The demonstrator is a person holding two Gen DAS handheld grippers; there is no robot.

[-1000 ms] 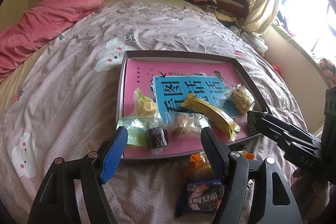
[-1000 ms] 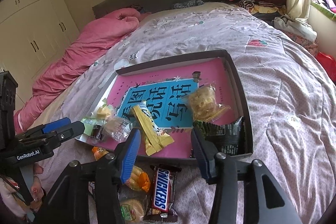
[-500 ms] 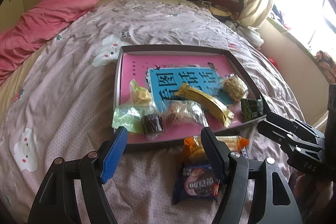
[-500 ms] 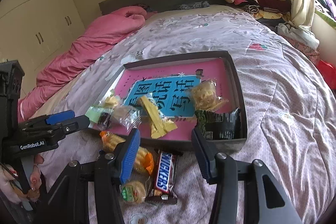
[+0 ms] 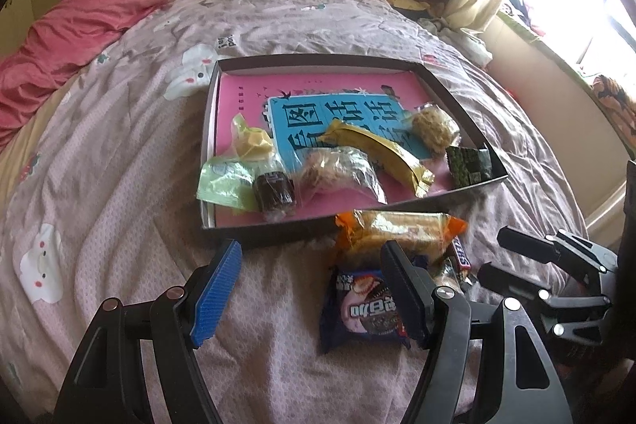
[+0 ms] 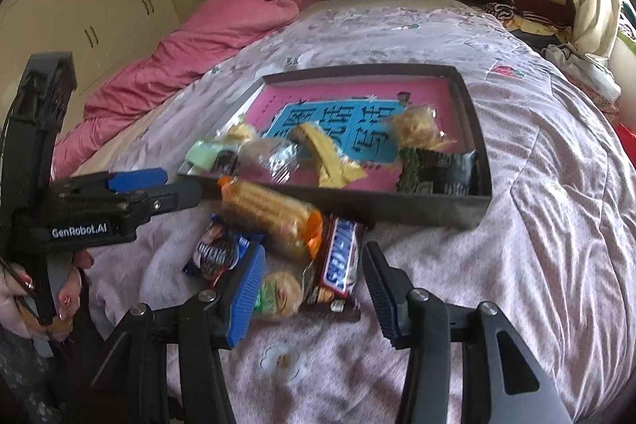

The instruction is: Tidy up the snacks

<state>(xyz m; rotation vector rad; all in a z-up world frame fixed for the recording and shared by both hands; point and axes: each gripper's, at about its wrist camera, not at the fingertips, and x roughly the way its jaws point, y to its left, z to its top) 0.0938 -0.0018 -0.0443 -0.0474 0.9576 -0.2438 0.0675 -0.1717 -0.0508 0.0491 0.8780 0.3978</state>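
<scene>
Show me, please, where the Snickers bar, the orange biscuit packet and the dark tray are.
Snickers bar (image 6: pixel 341 257), right wrist view, on the printed wrapper front.
Orange biscuit packet (image 6: pixel 270 215), right wrist view, on its clear middle.
Dark tray (image 6: pixel 417 211), right wrist view, on its near outer wall.

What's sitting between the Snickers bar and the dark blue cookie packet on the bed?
The orange-ended clear pack of biscuits lies between the Snickers bar and the dark blue cookie packet, clearest in the right wrist view.
</scene>
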